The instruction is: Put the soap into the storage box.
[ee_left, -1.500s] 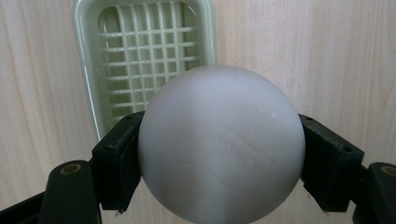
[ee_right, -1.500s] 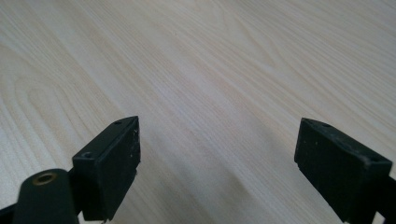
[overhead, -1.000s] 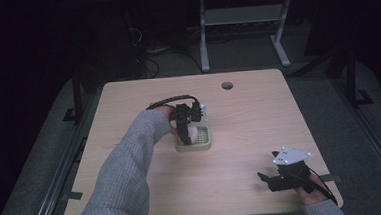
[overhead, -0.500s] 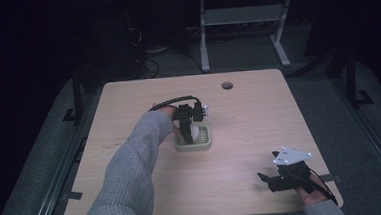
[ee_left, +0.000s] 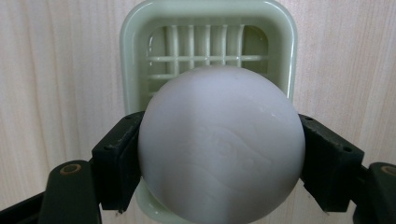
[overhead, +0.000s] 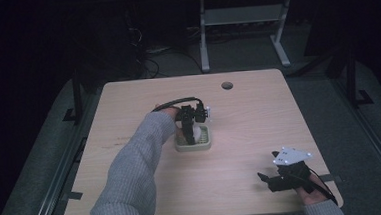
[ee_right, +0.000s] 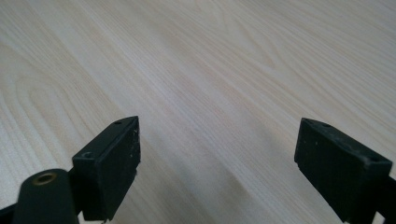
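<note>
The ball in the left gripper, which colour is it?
White ball, clearest in the left gripper view.

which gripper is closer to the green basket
Left. The left gripper holds a white ball right over the green basket; the right gripper sits open near the table's near-right corner, well away.

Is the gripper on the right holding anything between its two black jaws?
No, the right gripper has its jaws spread wide apart, with only bare wooden table between them.
</note>
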Available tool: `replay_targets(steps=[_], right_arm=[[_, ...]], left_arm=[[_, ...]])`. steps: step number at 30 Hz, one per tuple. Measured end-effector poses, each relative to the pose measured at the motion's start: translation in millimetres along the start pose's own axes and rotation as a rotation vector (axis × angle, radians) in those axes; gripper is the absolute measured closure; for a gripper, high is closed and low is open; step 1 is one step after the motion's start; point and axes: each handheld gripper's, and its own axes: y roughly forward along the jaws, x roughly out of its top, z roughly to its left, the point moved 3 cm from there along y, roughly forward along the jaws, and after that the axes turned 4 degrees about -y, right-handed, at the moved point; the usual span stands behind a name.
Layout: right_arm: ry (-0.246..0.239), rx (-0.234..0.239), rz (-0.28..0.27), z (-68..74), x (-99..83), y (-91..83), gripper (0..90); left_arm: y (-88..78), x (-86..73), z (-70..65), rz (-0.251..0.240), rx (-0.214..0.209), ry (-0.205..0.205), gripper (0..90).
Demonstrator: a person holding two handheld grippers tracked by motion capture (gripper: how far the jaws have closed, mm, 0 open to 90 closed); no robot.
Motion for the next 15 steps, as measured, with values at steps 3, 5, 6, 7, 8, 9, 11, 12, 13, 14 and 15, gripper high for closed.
replay_targets(steps=[3,5,6,7,8,9,11,12,13,14,15], right_arm=[[0.002,0.001,0.000,0.1,0.0,-0.1,13.9],[0.002,0.000,-0.001,0.1,0.0,-0.3,13.9],[0.002,-0.001,-0.002,0.0,0.0,-0.3,13.9],[0.003,0.000,-0.001,0.0,0.0,-0.3,13.9],[0.003,0.000,-0.002,0.0,0.0,-0.3,13.9],[0.003,0.000,-0.002,0.1,0.0,-0.3,13.9],[0.001,-0.001,-0.001,0.1,0.0,-0.3,13.9],[0.002,0.000,-0.001,0.0,0.0,-0.3,13.9],[0.003,0.000,-0.001,0.1,0.0,-0.2,13.9],[0.002,0.000,-0.001,0.0,0.0,-0.3,13.9],[0.002,-0.001,-0.002,0.0,0.0,-0.3,13.9]], left_arm=[[0.9,1.5,0.4,-0.006,0.002,-0.002,23.7],[1.0,1.7,0.5,-0.001,0.001,-0.002,23.7],[1.0,1.9,0.7,0.000,0.001,-0.003,23.7],[1.1,2.0,0.7,-0.001,-0.002,-0.004,23.7],[1.4,2.2,0.7,0.000,-0.004,-0.003,23.7],[1.5,2.3,0.8,0.001,-0.004,-0.003,23.7],[2.3,2.7,1.3,0.004,-0.002,0.005,23.7],[2.8,2.8,1.3,0.007,-0.002,0.005,23.7],[3.3,2.9,1.3,0.007,-0.003,0.005,23.7],[3.5,3.0,1.5,0.006,-0.002,0.006,23.7],[3.5,3.0,1.6,0.006,-0.002,0.006,23.7]])
